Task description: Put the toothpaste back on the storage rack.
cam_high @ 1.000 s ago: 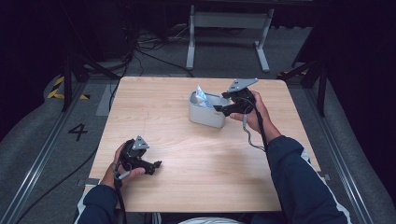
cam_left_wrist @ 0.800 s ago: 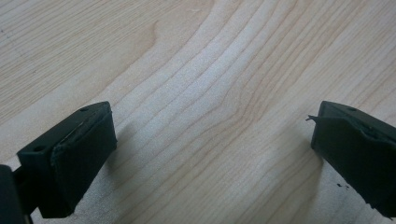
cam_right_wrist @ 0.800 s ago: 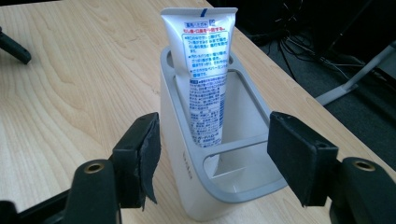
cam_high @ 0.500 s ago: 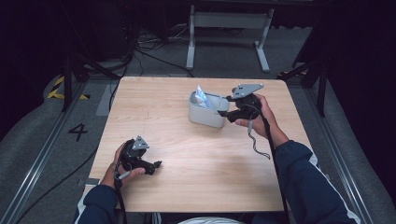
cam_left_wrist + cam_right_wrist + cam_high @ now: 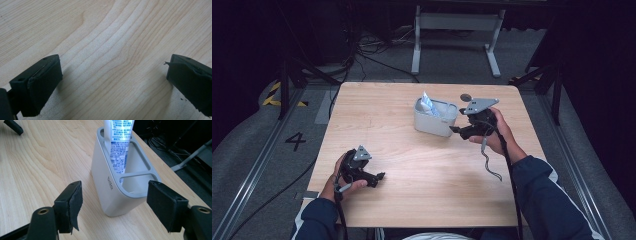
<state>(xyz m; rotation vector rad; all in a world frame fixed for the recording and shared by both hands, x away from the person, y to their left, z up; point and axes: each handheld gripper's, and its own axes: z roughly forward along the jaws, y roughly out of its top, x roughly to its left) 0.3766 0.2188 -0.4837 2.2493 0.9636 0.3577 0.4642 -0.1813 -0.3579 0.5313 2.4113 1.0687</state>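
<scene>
Two grippers over a wooden table [image 5: 422,200]. Left gripper [image 5: 379,176] sits low at the near-left part of the table, held in the left hand [image 5: 343,176]; in the left gripper view its jaws stand wide apart over bare wood grain, nothing between them. Grey holder [image 5: 435,117] stands upright toward the far middle of the table, with a white tube [image 5: 428,104] standing in its left-hand compartment as seen from the high view; the neighbouring compartment looks empty. Right gripper [image 5: 453,129], held in the right hand [image 5: 498,135], is just beside the holder's right end. In the right gripper view its jaws are spread wide, one on either side of the holder's near end, neither pad touching it. A small dark disc [image 5: 466,97] lies on the table beyond the right gripper.
</scene>
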